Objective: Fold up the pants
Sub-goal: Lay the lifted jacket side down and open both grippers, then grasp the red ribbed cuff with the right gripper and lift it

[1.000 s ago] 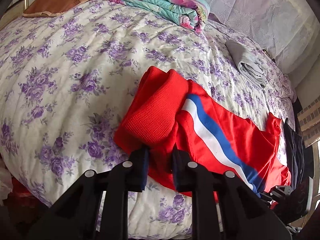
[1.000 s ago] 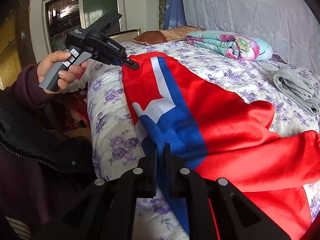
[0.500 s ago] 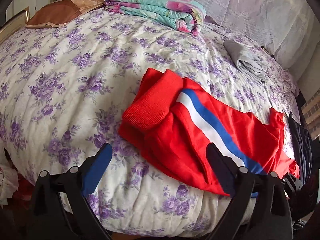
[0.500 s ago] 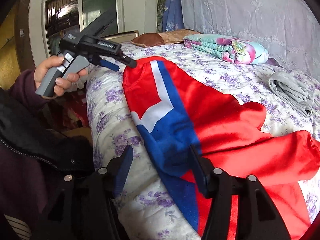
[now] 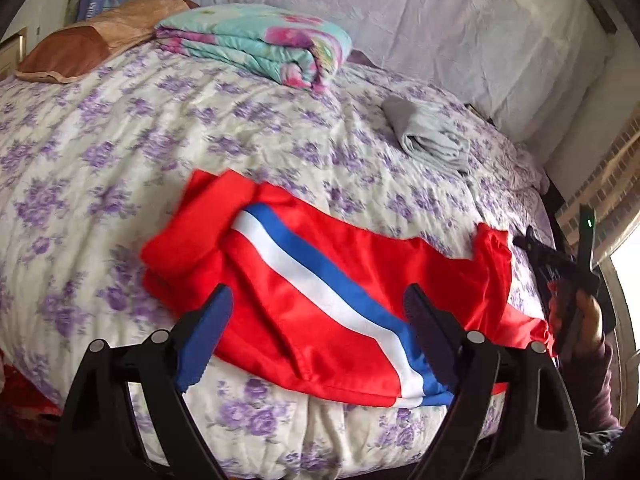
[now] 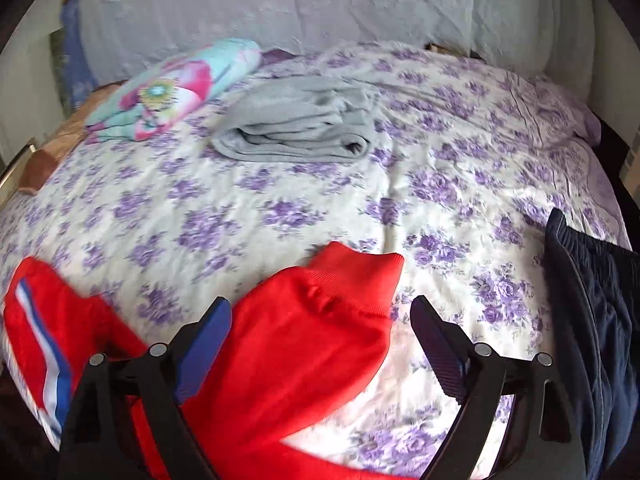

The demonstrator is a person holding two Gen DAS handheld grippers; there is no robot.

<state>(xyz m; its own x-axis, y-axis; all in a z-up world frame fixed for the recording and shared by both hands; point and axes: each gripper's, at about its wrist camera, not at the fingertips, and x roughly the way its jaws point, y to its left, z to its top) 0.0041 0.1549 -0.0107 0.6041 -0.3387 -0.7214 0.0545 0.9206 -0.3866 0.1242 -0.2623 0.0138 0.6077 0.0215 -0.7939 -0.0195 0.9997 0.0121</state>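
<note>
Left gripper (image 5: 318,332): fingers apart, just eased slightly inward, clamping nothing, red pants (image 5: 320,296) below.
Right gripper (image 6: 320,340): fingers just spread wide, empty above a red cuff (image 6: 360,276).
Pants: lower centre, near edge of floral bed (image 5: 120,140).
Beyond: grey folded cloth (image 6: 296,128), pastel quilt (image 5: 256,44) upper frame.

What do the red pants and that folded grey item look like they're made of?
Red pants: smooth, slightly shiny synthetic, probably tracksuit polyester, judging by the sheen and soft drape; the cuff is matte ribbed knit. Grey item: soft, matte, fleecy-looking knit, possibly cotton jersey; too blurred to be sure.
</note>
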